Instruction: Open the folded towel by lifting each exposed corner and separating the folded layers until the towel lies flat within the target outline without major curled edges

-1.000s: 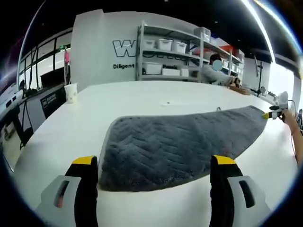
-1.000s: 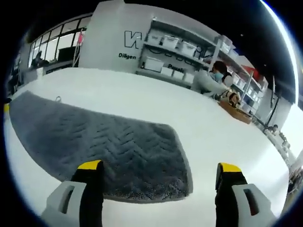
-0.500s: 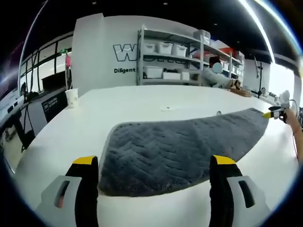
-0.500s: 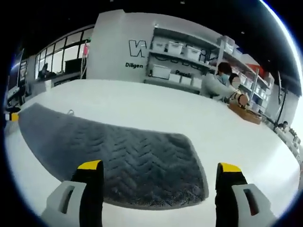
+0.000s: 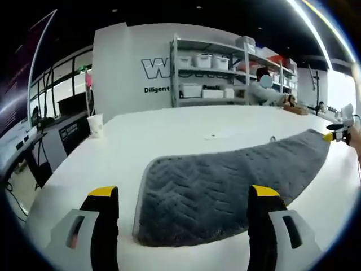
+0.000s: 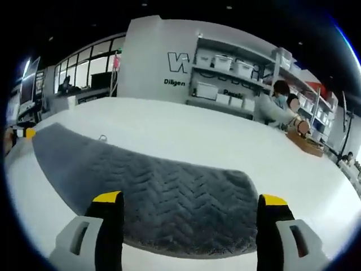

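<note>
A grey towel (image 5: 225,180) with a herringbone weave lies stretched out long on the white table (image 5: 158,127). My left gripper (image 5: 183,195) hangs open over the towel's near left end, nothing between its yellow-tipped fingers (image 5: 104,193). At the towel's far end the right gripper (image 5: 337,133) shows small, a hand behind it. In the right gripper view the same towel (image 6: 169,192) runs away to the left. My right gripper (image 6: 189,199) stands open above its rounded near end. The left gripper (image 6: 17,134) peeks in at the far left edge.
A paper cup (image 5: 96,125) stands on the table's far left edge. Metal shelves with white bins (image 5: 217,73) line the back wall. People (image 6: 279,107) work at the table's far right side. A small flat item (image 5: 213,136) lies beyond the towel.
Both cameras have drifted, so the towel sits further right in the left view and lower in the right view. The towel itself has not moved. Both grippers stay open.
</note>
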Demonstrator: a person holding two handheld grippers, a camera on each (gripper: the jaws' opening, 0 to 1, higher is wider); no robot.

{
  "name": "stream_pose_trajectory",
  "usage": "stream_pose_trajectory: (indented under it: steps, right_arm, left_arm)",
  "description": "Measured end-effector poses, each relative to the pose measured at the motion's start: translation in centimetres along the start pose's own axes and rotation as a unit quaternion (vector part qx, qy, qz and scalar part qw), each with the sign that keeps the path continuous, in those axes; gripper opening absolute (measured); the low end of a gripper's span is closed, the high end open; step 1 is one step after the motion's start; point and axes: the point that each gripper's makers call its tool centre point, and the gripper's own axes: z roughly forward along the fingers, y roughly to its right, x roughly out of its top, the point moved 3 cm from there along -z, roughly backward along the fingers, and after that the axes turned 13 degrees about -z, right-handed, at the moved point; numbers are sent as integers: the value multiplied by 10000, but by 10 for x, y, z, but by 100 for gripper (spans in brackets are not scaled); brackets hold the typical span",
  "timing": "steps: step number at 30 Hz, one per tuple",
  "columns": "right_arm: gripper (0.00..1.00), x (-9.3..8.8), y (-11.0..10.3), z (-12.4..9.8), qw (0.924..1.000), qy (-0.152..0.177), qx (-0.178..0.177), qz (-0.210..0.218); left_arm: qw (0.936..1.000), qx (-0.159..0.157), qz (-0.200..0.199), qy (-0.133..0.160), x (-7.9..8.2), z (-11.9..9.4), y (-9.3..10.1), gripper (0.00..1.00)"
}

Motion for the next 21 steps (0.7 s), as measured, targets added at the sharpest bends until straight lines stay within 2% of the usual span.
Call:
stream_pose_trajectory:
  steps: [8, 15, 21]
  right_arm:
    - [98, 2, -2, 1, 10000, 49, 53, 9]
    - [95, 5, 2, 2, 9999, 135, 21, 77]
    - [92, 5, 5, 2, 9998, 167, -32, 127]
  left_arm:
    - [9997, -118, 191, 77, 10, 19, 10, 86]
    - [9997, -159, 146, 93, 13, 33, 2, 76]
    - [9996, -98, 168, 181, 17, 48, -5, 57]
